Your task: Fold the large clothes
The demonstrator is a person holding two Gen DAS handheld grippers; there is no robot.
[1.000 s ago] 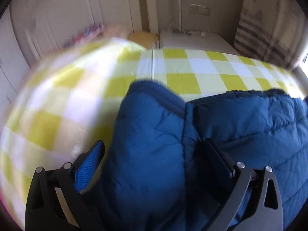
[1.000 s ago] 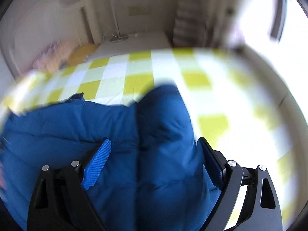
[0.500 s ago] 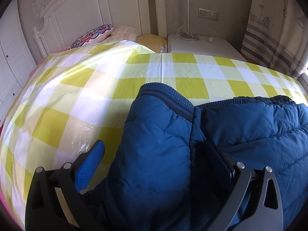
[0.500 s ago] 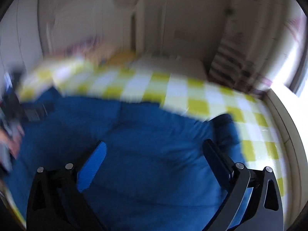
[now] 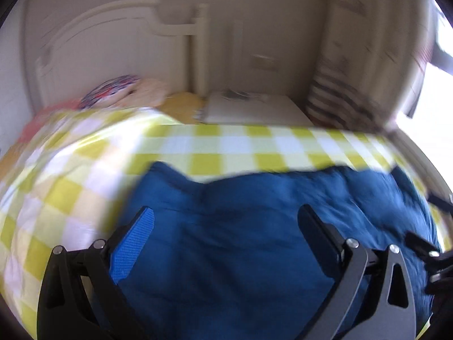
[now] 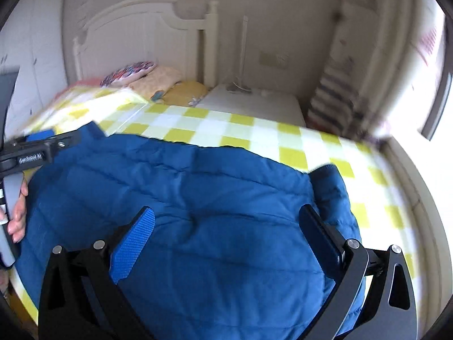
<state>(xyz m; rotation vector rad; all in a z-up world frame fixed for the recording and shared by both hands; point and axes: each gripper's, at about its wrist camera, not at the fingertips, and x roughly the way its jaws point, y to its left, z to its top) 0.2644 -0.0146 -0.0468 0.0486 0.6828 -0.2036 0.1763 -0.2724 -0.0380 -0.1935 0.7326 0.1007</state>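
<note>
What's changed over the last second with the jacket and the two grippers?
Both grippers have pulled back from the blue jacket. A second ago each straddled a folded-in sleeve; now the right gripper and left gripper hover open above the jacket's body, the right one's jaws having just opened a little wider. The sleeves stay folded in, and the jacket still lies on the checked cover.

Jacket [image 6: 198, 212] spread flat on the bed cover [image 6: 254, 136], filling the near half. Sleeve [image 6: 331, 187] folded along the jacket's right edge. Pillows [image 6: 147, 76] piled at the far left, against the headboard [image 6: 136, 31]. Nightstand [image 6: 254, 104] beyond the bed's far edge, right of the pillows; curtain [image 6: 339, 96] further right.
</note>
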